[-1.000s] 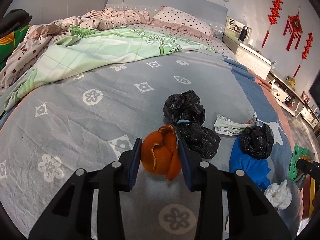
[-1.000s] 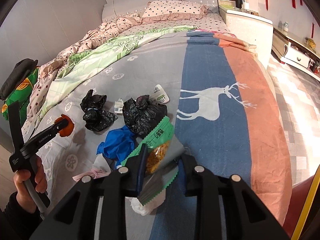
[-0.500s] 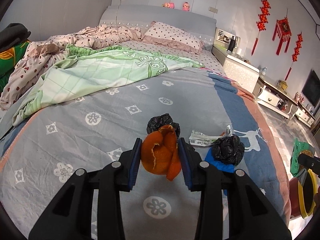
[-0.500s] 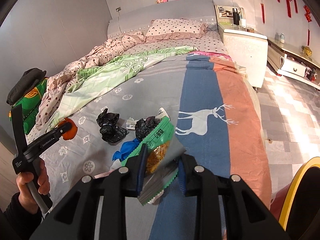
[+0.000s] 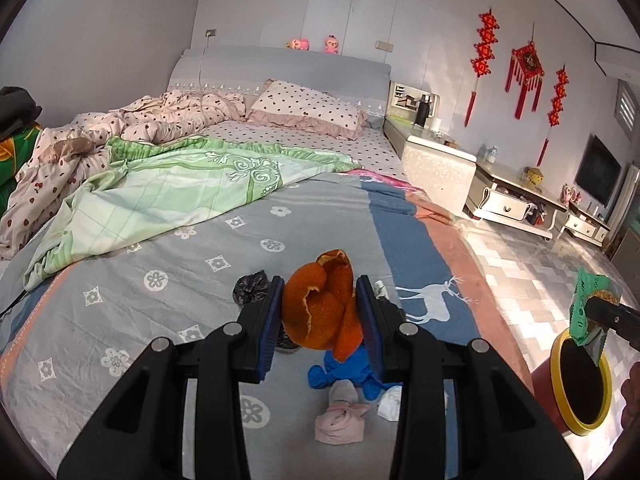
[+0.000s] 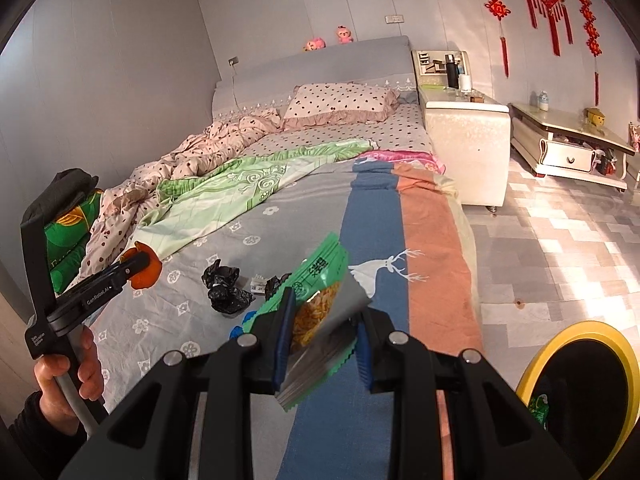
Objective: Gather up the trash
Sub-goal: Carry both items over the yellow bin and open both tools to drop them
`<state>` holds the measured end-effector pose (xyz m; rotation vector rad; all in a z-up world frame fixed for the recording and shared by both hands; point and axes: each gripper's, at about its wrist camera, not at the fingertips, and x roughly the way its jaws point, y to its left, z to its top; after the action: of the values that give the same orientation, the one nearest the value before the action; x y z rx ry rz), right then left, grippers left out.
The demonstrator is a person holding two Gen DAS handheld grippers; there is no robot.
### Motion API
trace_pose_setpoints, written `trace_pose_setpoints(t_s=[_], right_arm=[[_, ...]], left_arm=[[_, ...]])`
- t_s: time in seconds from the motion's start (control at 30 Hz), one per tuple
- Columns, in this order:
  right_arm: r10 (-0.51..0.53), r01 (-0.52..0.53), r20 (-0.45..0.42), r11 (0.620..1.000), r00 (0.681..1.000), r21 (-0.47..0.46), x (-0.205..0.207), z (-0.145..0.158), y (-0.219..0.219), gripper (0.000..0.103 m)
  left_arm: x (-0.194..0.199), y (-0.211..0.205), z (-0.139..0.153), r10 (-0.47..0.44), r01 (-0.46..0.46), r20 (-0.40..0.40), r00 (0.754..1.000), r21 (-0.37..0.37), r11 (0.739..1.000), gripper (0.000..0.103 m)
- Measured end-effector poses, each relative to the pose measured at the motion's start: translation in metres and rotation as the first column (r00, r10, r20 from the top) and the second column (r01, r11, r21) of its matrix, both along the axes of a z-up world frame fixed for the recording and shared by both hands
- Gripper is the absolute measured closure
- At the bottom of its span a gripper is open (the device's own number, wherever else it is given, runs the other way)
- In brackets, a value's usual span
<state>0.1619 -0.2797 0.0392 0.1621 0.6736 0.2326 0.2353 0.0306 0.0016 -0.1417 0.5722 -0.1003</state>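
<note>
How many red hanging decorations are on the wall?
3. A knot string on the left, a big tasselled one in the middle, another knot string on the right. More may hang out of view.

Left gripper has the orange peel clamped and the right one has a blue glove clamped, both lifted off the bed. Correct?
Not quite. The right gripper holds a green snack wrapper, not the glove, as the right wrist view shows. The blue glove lies on the bed. The left gripper does clamp the orange peel.
</note>
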Motion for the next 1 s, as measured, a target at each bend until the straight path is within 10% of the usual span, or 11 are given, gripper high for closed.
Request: trace_pose_setpoints(t_s=[1.0], right_arm=[[-0.34, 0.342, 0.12, 0.94, 0.933, 0.001, -0.091, 0.061, -0.192, 0.077]], left_arm=[[-0.038, -0.239, 0.047, -0.357, 0.358, 0.036, 0.933, -0.007, 0.934, 0.068]])
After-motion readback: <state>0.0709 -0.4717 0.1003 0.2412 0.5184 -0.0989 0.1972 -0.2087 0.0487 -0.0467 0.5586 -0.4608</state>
